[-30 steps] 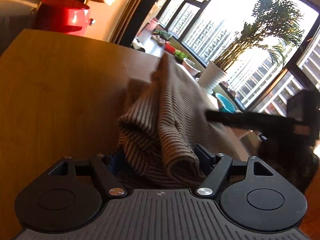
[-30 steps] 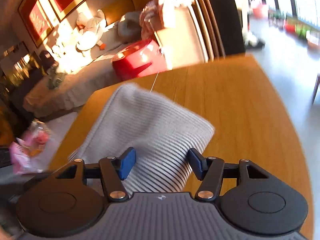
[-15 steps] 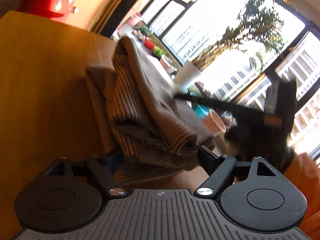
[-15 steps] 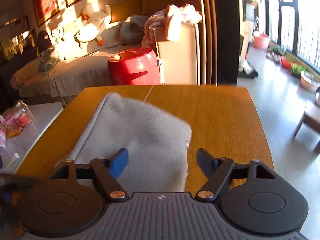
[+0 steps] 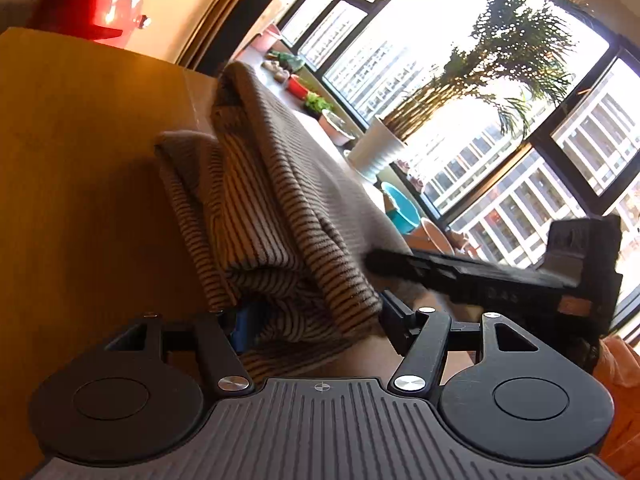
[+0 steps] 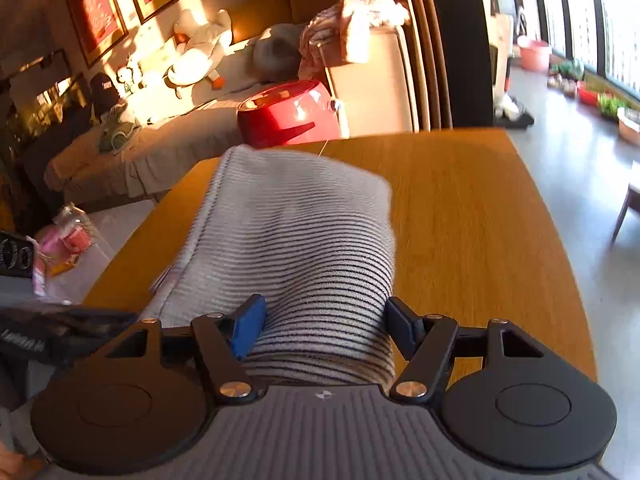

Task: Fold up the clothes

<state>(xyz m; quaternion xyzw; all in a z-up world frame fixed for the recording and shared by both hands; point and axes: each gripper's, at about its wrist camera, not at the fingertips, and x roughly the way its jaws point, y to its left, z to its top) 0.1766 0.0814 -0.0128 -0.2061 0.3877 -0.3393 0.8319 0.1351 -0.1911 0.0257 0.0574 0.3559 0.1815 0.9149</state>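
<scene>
A grey garment with thin dark stripes [image 5: 272, 216] lies folded in a thick bundle on the wooden table [image 5: 80, 152]. My left gripper [image 5: 316, 316] stands open around its near end, fingers on either side of the cloth. In the right wrist view the same garment [image 6: 296, 240] stretches away from me, and my right gripper [image 6: 324, 324] is open with its blue pads on either side of the near end. The right gripper shows in the left view as a dark bar [image 5: 480, 276] at the right.
A red pot-like appliance [image 6: 288, 116] stands past the table's far edge. A sofa with a plush goose [image 6: 200, 60] is at the far left. Windows, a potted palm [image 5: 380, 152] and floor plants line the right side. The table edge [image 6: 560, 240] drops to the floor.
Both grippers have shifted around the folded garment. The right gripper moved in so the cloth fills the gap between its fingers again. The left view swung right, then settled.
</scene>
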